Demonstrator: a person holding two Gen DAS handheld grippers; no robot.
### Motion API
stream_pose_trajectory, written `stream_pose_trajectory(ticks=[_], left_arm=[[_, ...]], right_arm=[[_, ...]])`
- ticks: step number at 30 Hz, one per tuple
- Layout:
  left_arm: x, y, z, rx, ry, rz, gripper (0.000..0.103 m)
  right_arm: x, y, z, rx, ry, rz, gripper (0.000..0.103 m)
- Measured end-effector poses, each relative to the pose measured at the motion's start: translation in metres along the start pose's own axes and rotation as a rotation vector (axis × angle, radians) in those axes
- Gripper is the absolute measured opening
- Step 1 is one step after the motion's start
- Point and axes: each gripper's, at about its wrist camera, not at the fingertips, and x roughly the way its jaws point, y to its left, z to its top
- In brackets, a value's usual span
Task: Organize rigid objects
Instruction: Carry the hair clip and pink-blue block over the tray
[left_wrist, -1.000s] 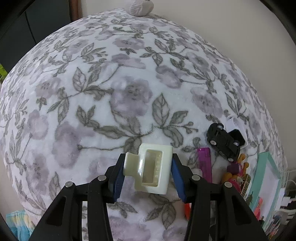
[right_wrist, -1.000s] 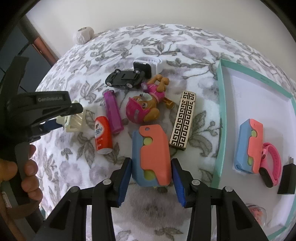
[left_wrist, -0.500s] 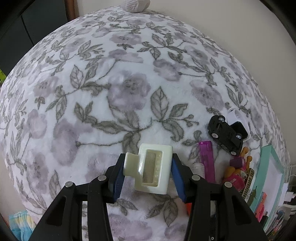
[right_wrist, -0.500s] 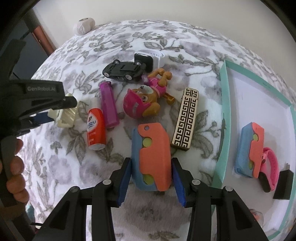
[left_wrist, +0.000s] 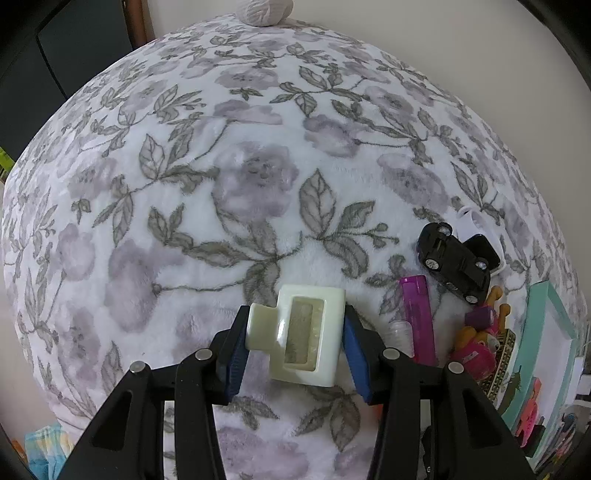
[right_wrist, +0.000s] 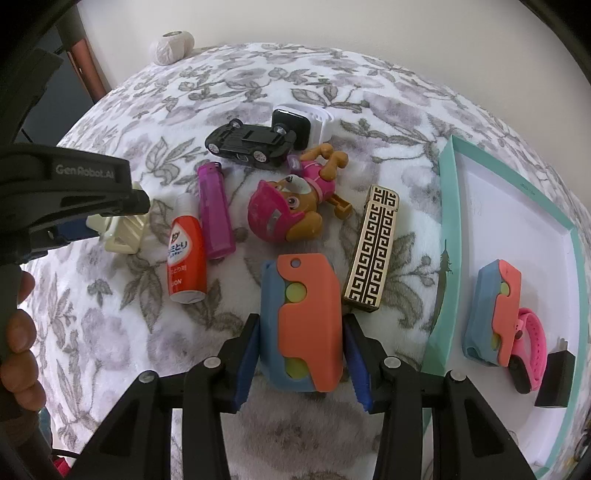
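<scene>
A cream hair clip (left_wrist: 303, 332) sits between the blue pads of my left gripper (left_wrist: 295, 347), which is shut on it just over the floral blanket. The right wrist view shows the same clip (right_wrist: 125, 236) under the left gripper's fingers. My right gripper (right_wrist: 301, 350) is shut on an orange and blue toy (right_wrist: 303, 314), its pads pressing both long sides. To the right lies a teal-rimmed white tray (right_wrist: 448, 229). It holds a second orange and blue toy (right_wrist: 491, 317), a pink band (right_wrist: 532, 343) and a black block (right_wrist: 554, 373).
On the blanket lie a red bottle (right_wrist: 186, 254), a purple lighter (right_wrist: 214, 210), a black toy car (right_wrist: 251, 142), a dog figure (right_wrist: 291, 210), a gold-patterned lighter (right_wrist: 373, 247) and a black-faced white device (right_wrist: 306, 123). A yarn ball (right_wrist: 171, 46) rests at the far edge by the wall.
Both grips are unchanged. The right wrist view has rolled a little, so the loose items sit at a slightly different angle. The left view has hardly shifted.
</scene>
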Motion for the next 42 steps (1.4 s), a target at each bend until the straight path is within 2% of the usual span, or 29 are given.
stream_pose_trajectory(ticks=[10,15,18,23,27,31,36,42], left_arm=[[0.008,-0.004,-0.002,0.023,0.000,0.013,0.049],[0.006,0.003,-0.001,-0.002,0.004,-0.017,0.049],[-0.001,0.007,0.000,-0.013,-0.007,-0.035,0.049],[-0.030,0.009,0.006,-0.015,-0.081,-0.080,0.049],[-0.060,0.005,0.007,-0.010,-0.145,-0.162,0.049],[-0.091,-0.017,0.004,0.051,-0.226,-0.237,0.049],[-0.112,-0.054,-0.005,0.153,-0.285,-0.287,0.049],[-0.116,-0.102,-0.017,0.251,-0.272,-0.314,0.049]], right_arm=[[-0.003,-0.001,-0.007,-0.007,-0.014,-0.005,0.045],[-0.005,0.000,-0.006,-0.004,-0.008,-0.007,0.044],[-0.009,-0.006,-0.004,0.024,-0.005,0.020,0.044],[-0.028,-0.019,0.001,0.077,-0.044,0.058,0.044],[-0.050,-0.034,0.006,0.123,-0.102,0.091,0.044],[-0.080,-0.054,0.013,0.173,-0.191,0.085,0.044],[-0.098,-0.083,0.014,0.258,-0.244,0.099,0.044],[-0.106,-0.122,0.007,0.351,-0.257,0.067,0.044]])
